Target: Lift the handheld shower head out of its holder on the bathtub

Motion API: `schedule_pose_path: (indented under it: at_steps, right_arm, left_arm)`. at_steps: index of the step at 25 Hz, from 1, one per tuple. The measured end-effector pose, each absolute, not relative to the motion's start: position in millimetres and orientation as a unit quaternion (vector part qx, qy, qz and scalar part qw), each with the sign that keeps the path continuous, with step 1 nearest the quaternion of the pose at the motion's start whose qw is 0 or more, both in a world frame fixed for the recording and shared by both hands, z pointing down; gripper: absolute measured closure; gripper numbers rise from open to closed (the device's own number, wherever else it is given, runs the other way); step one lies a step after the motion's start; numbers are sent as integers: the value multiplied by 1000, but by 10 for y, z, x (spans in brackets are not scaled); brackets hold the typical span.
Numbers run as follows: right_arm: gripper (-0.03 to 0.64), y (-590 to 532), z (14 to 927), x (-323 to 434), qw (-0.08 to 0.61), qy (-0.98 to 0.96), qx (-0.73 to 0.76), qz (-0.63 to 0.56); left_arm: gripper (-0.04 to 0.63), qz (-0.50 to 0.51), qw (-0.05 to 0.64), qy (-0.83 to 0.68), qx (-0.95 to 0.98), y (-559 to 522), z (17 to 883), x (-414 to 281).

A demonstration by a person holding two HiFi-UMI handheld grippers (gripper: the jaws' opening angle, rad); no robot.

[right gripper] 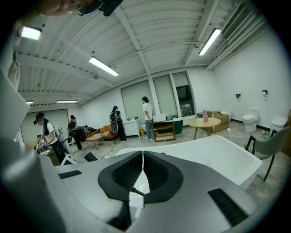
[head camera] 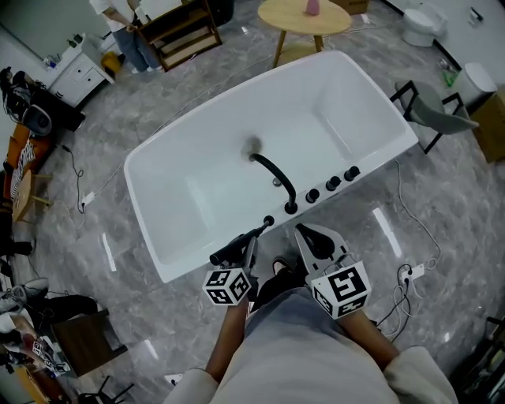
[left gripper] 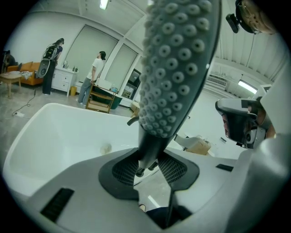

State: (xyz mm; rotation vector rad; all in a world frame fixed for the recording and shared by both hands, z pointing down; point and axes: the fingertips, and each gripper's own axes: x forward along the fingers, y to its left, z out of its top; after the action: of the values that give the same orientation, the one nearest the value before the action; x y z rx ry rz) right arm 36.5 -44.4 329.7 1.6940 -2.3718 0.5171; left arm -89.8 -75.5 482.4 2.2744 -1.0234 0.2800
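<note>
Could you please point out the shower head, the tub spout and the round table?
shower head (left gripper: 177, 68), left gripper view, on its nozzle face.
tub spout (head camera: 274, 171), head view, on its curved neck.
round table (head camera: 288, 20), head view, on its bare top.

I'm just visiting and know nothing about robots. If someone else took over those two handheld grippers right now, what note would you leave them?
Left gripper: fingers shut on the shower head, gripped at its handle.
Right gripper: shut, empty, held beside the left one.
The shower head is at the near rim of the bathtub.
Done: grasp made. Whether it has cleared its holder cannot be told.
Left: lift it fully clear.
</note>
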Motion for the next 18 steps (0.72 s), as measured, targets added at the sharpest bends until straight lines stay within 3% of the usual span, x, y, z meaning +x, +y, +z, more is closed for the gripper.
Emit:
schedule_pose_path:
  at_steps: [18]
  right_arm:
    - [597,-469,2406,749,77,-829,541,118]
  left_arm:
    - [456,65,286,-350,890,-733,3944,-826]
